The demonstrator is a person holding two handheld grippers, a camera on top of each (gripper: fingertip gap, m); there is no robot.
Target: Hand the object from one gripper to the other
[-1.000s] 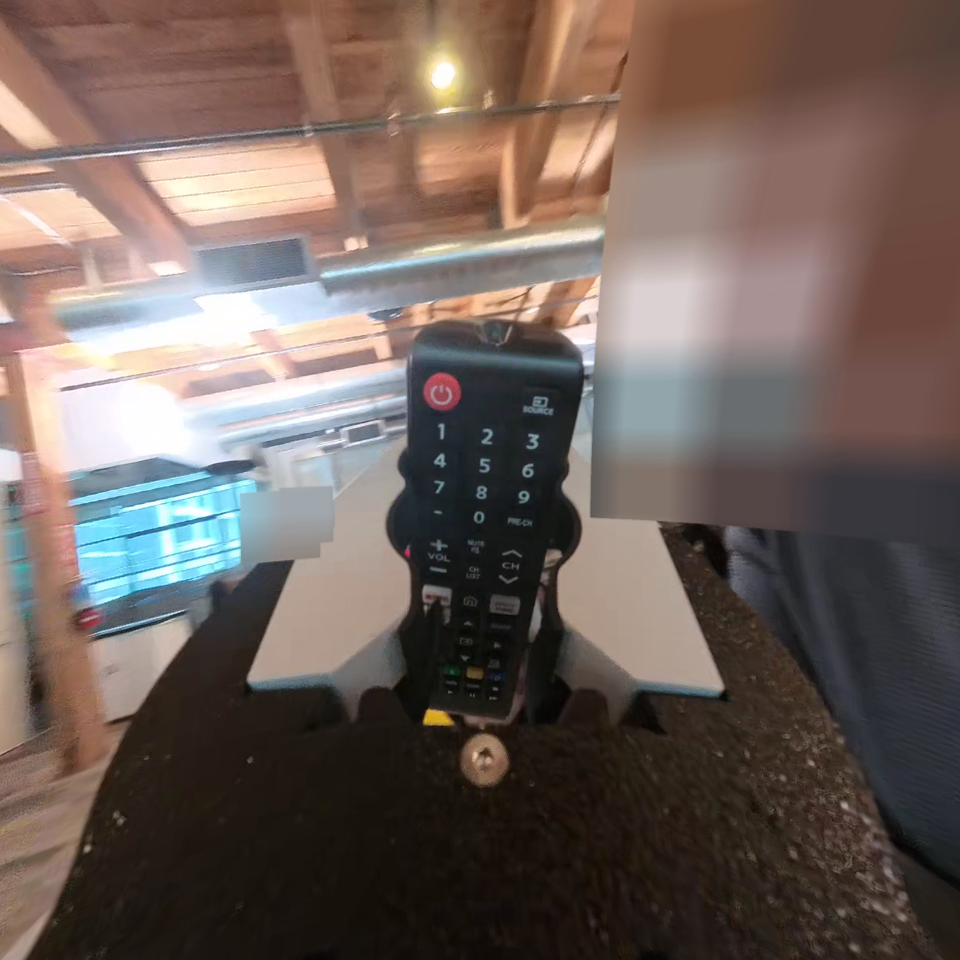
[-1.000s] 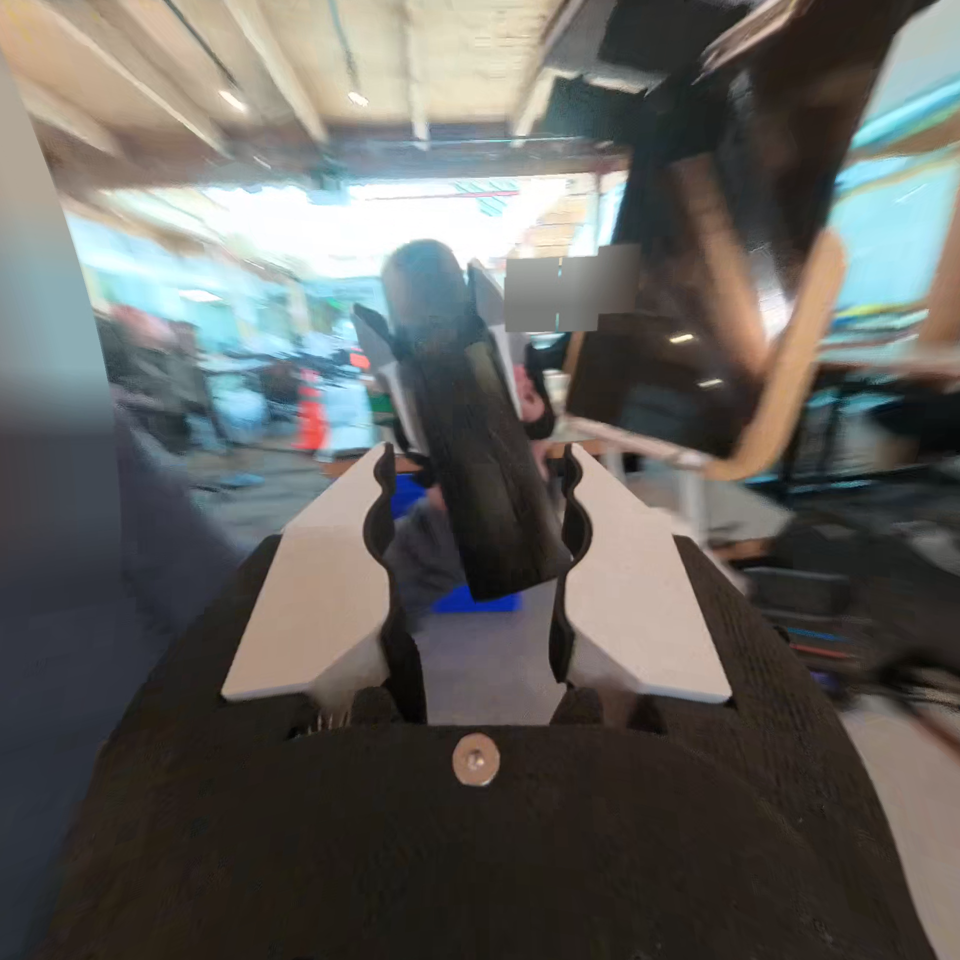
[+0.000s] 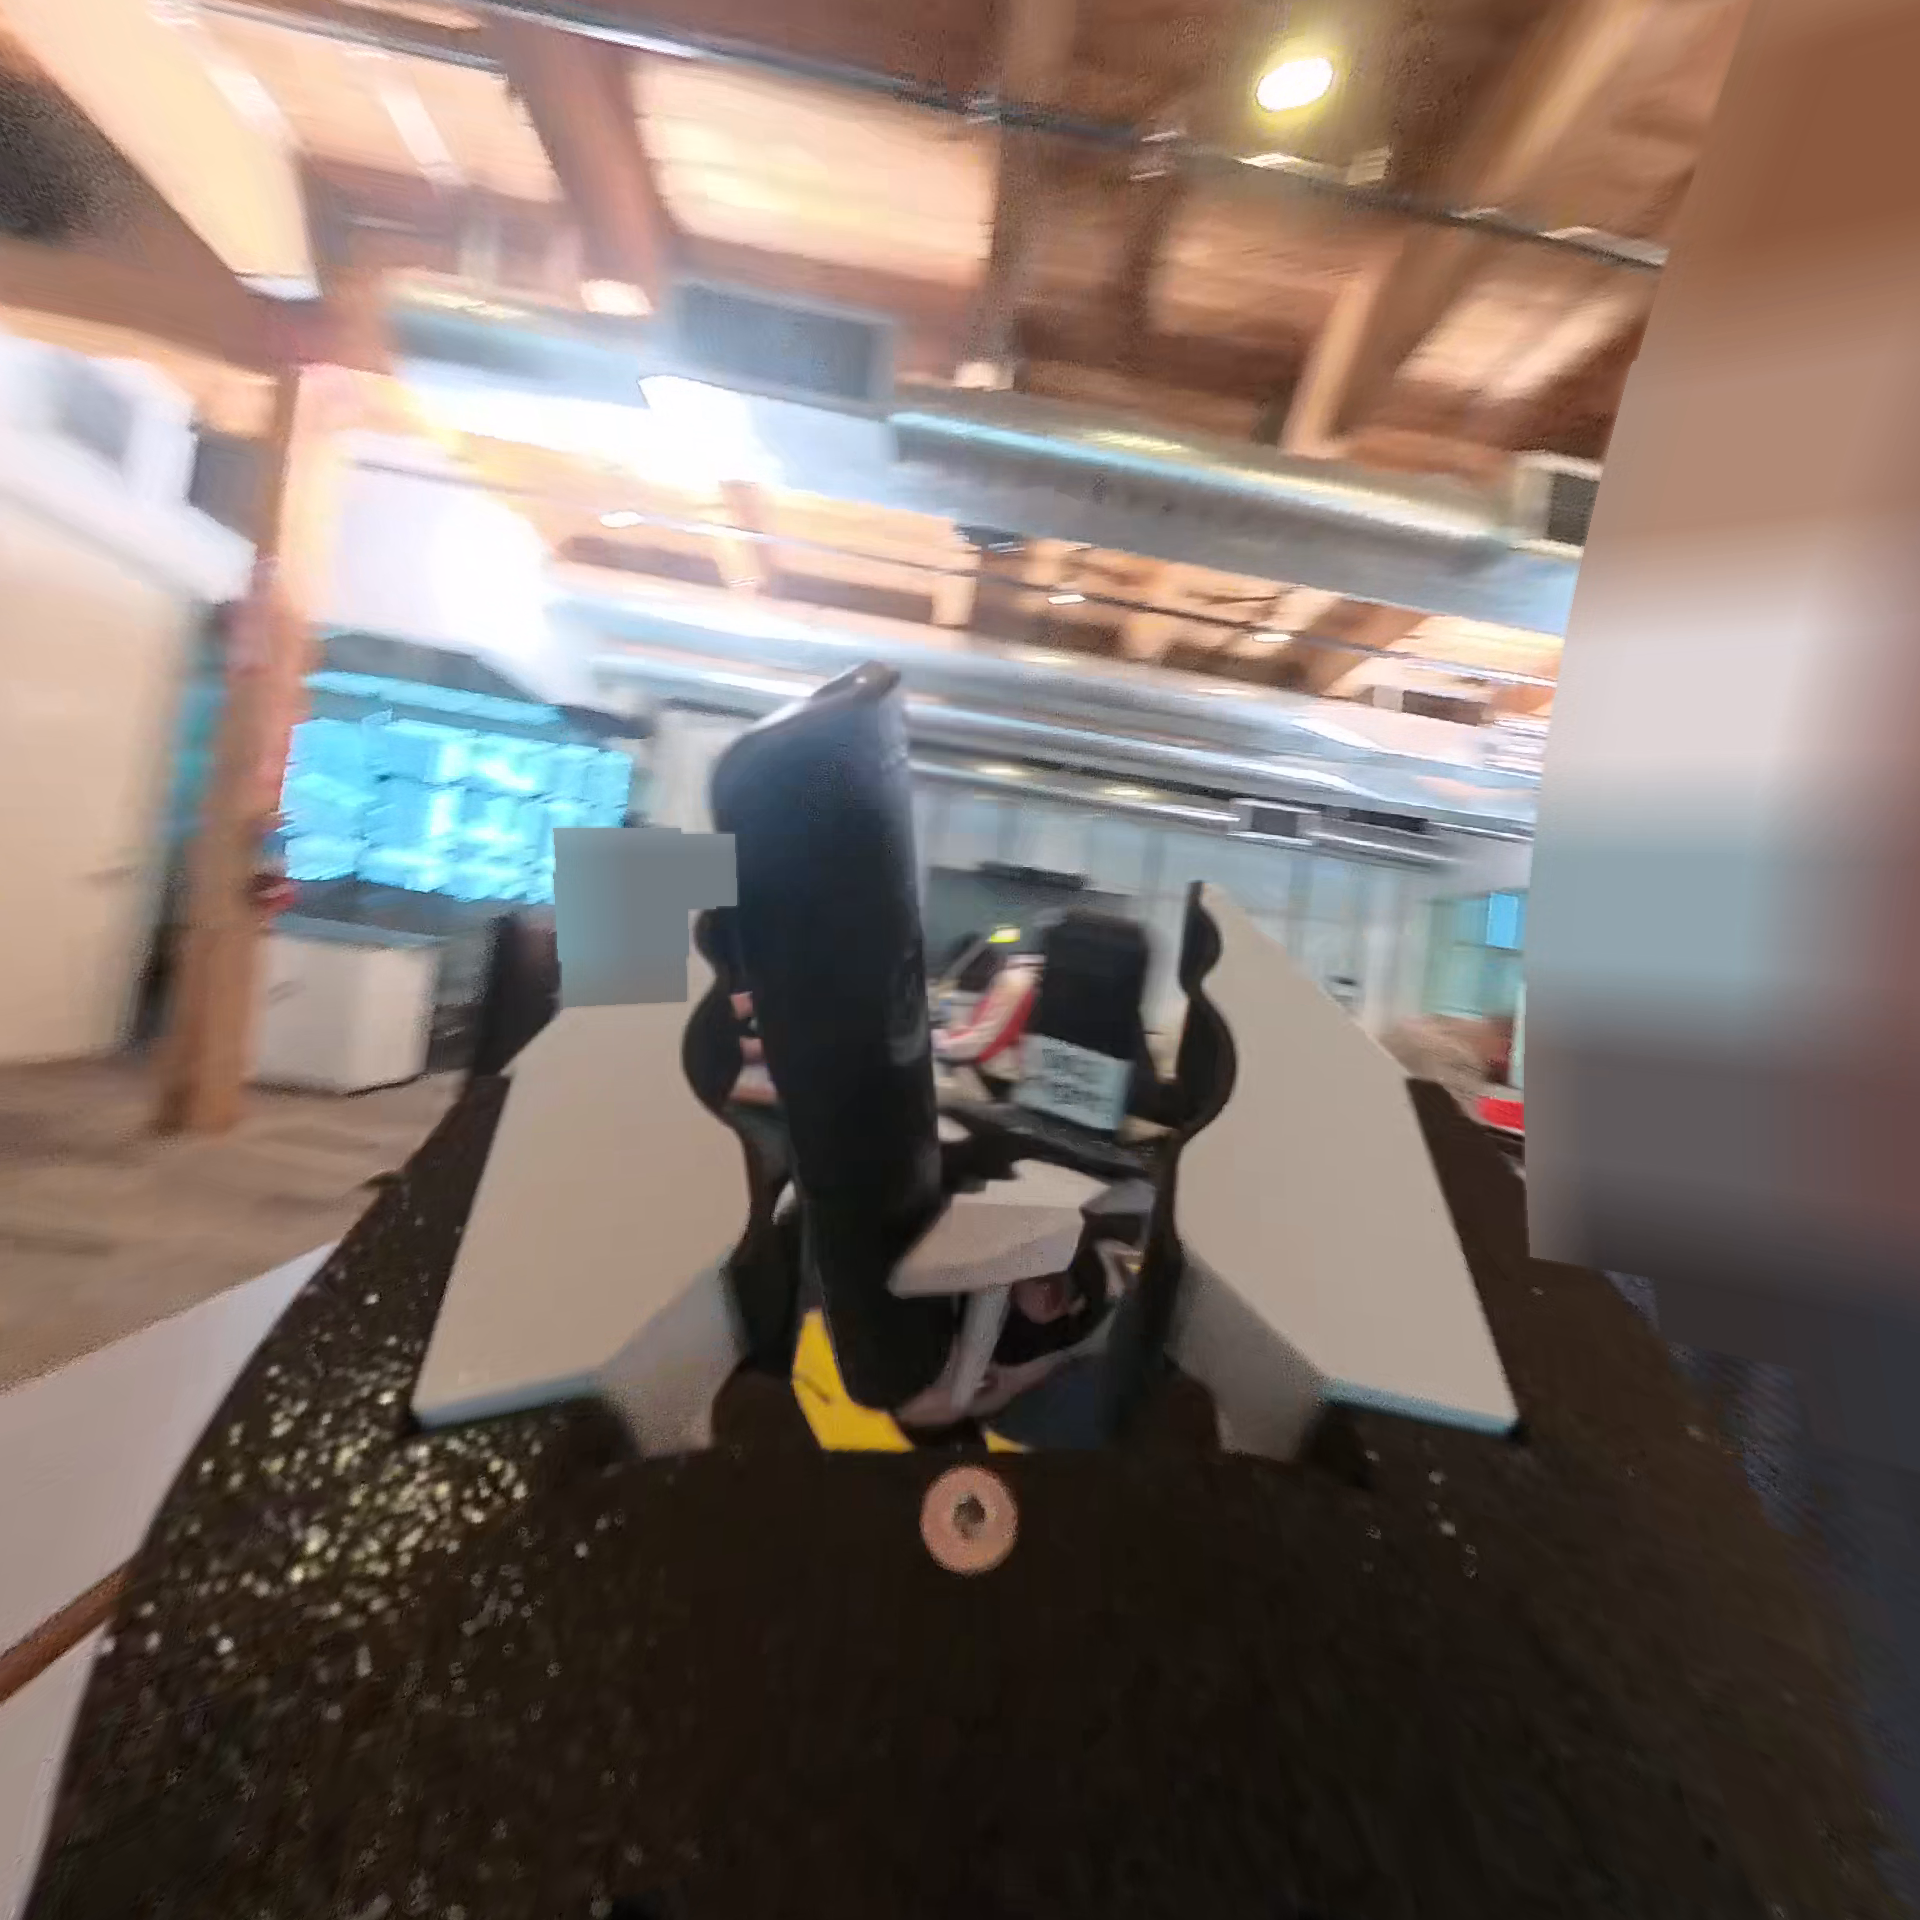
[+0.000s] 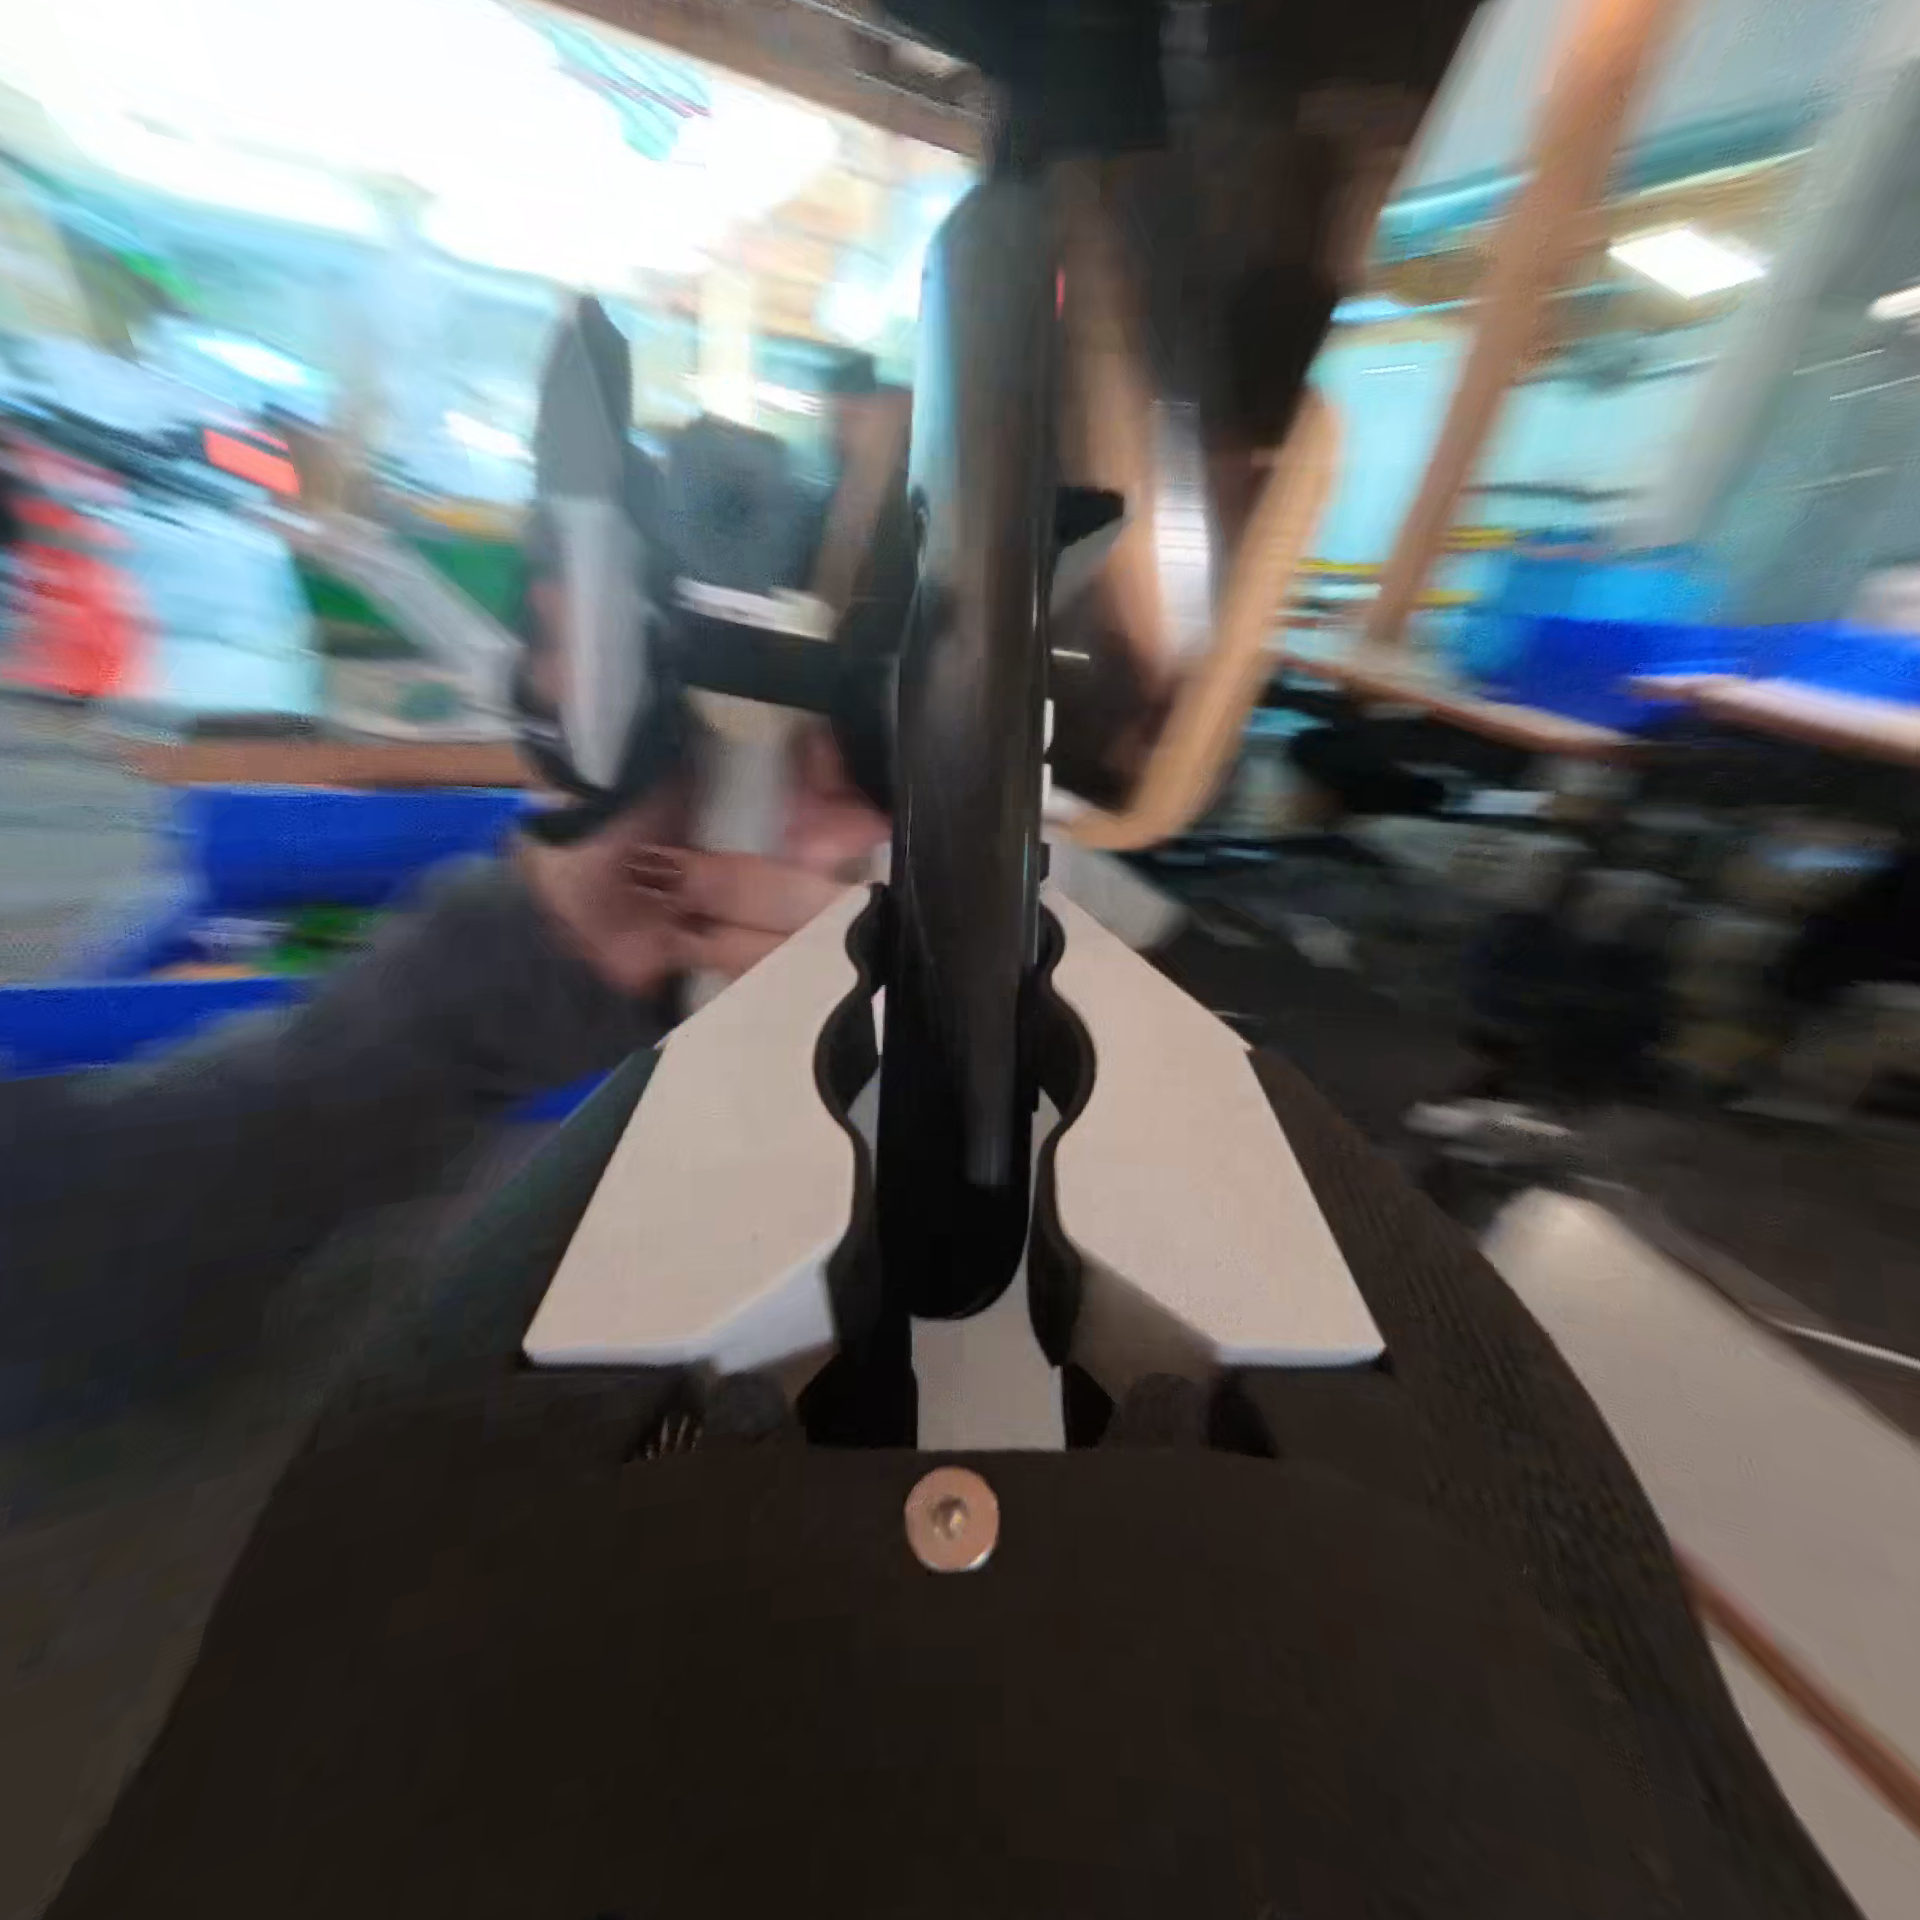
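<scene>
The left gripper [image 3: 961,1060] stands spread wide, the black remote [image 3: 842,1039] upright between its fingers, just beside the left one. The right gripper [image 4: 956,1039] is pinched tight on the remote's [image 4: 971,727] lower end.

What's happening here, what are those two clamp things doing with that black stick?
A person is passing a black remote control between two tools. The right hand-held gripper is shut on the remote's lower end. The left hand-held gripper is open, its fingers spread with the remote standing between them, close to one finger; whether it touches that finger I cannot tell. Both pictures are blurred by motion.
</scene>
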